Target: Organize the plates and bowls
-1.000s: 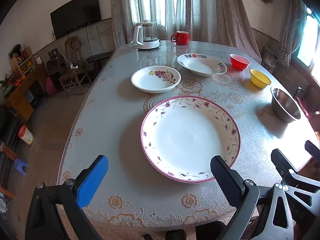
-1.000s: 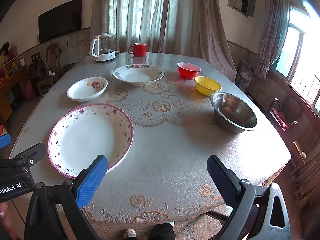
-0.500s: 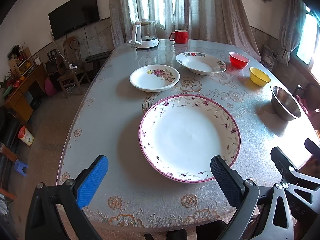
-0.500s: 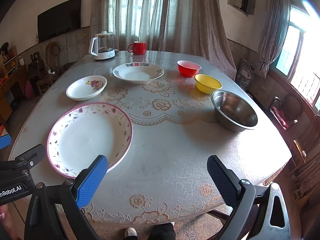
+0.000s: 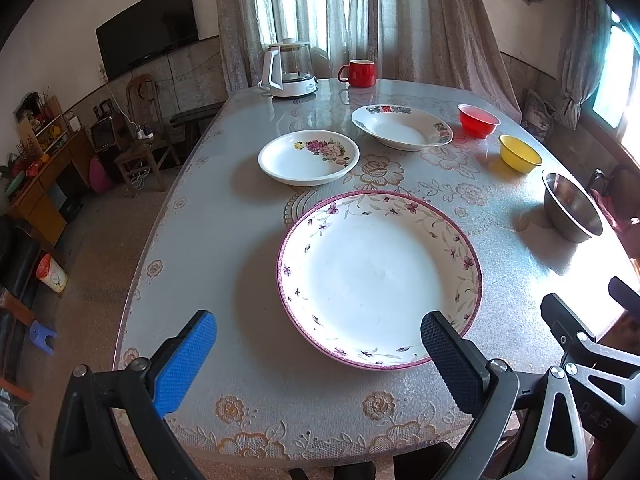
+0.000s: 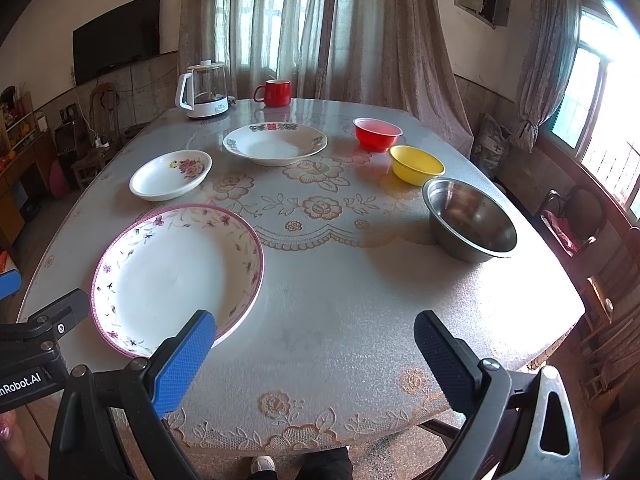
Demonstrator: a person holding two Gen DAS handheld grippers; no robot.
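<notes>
Judging by the bench (image 6: 340, 280), we have stacked nothing yet: three plates (image 5: 380, 276) and three bowls (image 6: 472, 220) lie apart, and both grippers' jaws gape wide, holding nothing.
</notes>
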